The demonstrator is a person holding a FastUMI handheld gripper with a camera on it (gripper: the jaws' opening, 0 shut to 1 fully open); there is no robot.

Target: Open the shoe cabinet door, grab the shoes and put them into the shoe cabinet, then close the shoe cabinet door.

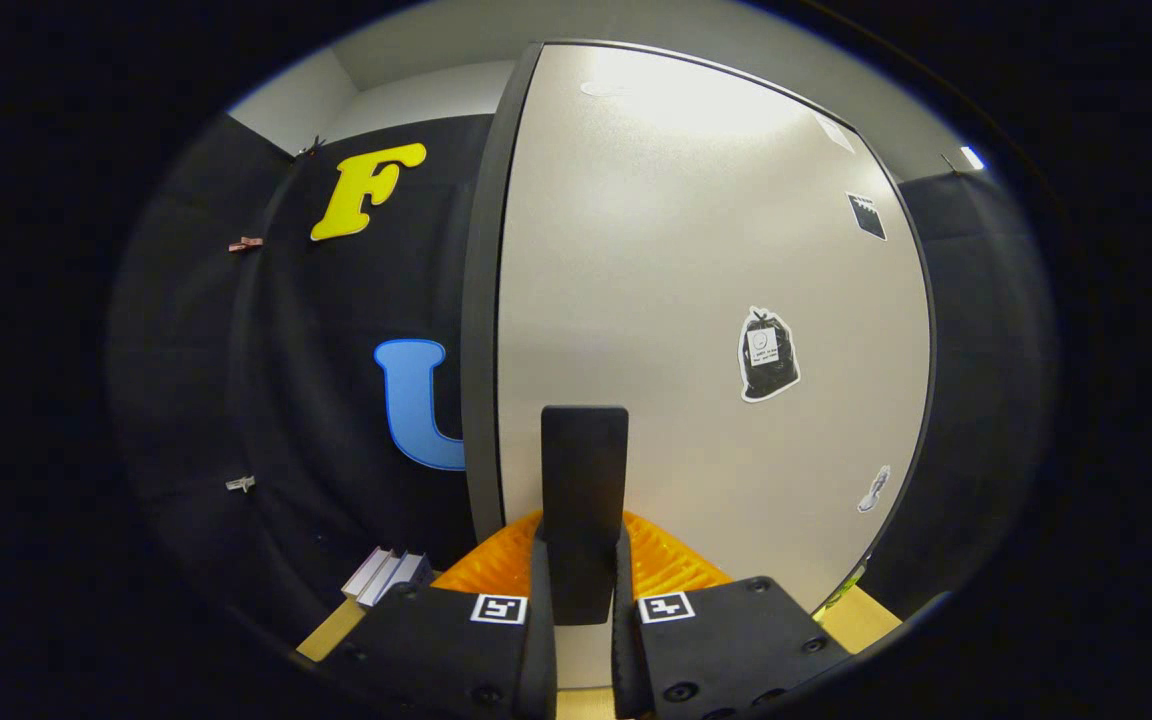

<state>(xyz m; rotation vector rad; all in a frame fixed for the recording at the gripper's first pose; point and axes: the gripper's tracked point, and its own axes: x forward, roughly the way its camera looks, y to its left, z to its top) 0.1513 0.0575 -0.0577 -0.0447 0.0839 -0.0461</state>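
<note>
The dark door handle is pinched between the gripper fingers, at 12 o'clock; the pale shoe cabinet door is faced beyond.

The one camera rides on the gripper and looks forward along its two fingers, which close on the dark handle between them. It faces the pale cabinet door squarely and from very near. The door's dark edge stands left of the handle, with the booth wall beyond it.
</note>
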